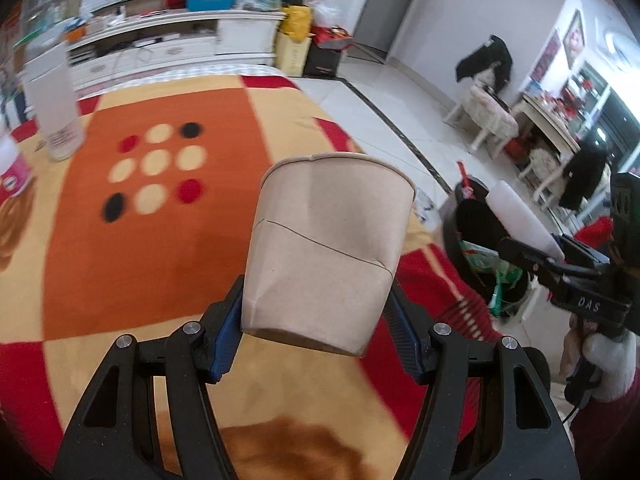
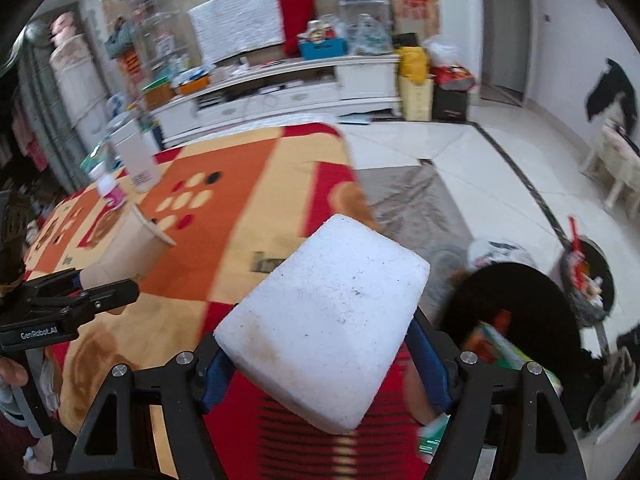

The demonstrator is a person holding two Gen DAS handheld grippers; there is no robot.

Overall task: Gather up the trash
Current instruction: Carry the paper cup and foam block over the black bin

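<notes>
Fingers on my left gripper (image 1: pixel 316 332) are pressed against both sides of a brown paper cup (image 1: pixel 326 252), gripping it low near its base so it stands nearly upright with its rim leaning slightly away from me. My right gripper (image 2: pixel 324 376) has its blue-padded fingers (image 2: pixel 430 364) closed on a white foam block (image 2: pixel 326 322), which sticks out forward and upward, scuffed and a little stained. Both pieces of trash are lifted above a table covered in a cloth (image 1: pixel 132 240) of orange, red and cream with dots. Beyond the table's right edge, down on the pale tiled floor, sits a black trash bin (image 2: pixel 516 312) with colourful wrappers already inside; in the left view my right gripper is already reaching toward it with the foam. To do this step well, I judge I should carry each item fully past the table edge and over the bin's mouth before loosening, foam first since it is nearer. The cup is light and creased, so squeezing harder could crush it. A tall white container (image 1: pixel 54 108) and a small pink-labelled bottle (image 2: pixel 110 192) stay on the far side of the table, well apart from my path.
</notes>
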